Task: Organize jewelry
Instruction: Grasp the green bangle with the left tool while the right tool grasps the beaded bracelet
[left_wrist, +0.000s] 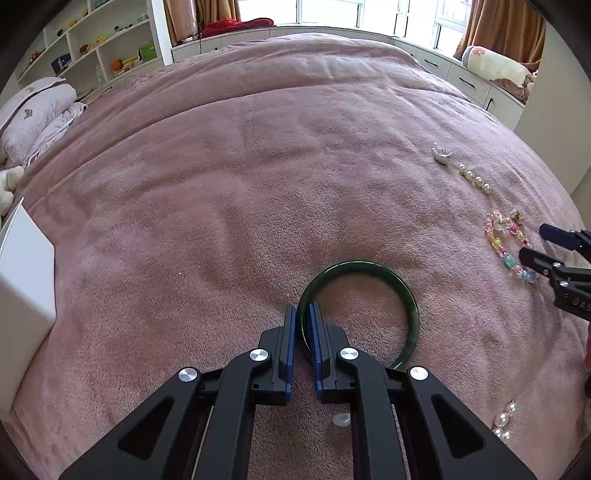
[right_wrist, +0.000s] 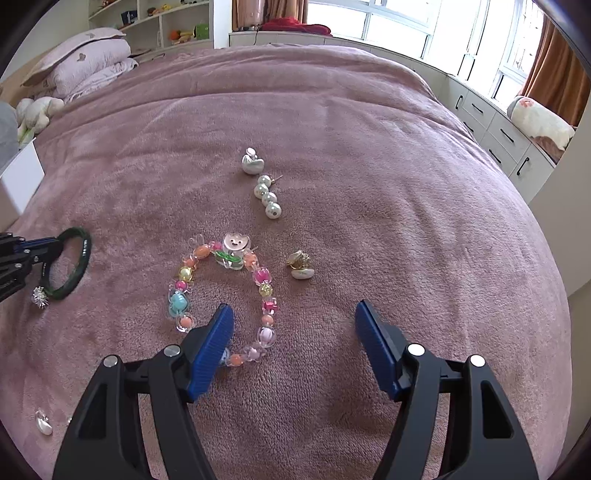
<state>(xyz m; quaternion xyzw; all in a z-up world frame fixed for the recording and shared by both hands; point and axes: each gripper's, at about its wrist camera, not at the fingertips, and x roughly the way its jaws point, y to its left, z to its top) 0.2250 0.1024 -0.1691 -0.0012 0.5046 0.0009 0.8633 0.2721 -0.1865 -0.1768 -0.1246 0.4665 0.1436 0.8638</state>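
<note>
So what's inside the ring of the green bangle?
Inside the green bangle only pink blanket shows, plus one pad of the left gripper, shut on its rim. The gripper hides the near part.

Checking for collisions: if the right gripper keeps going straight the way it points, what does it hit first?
Probably bare pink blanket; the right gripper stands open, its left finger over the beaded bracelet.
</note>
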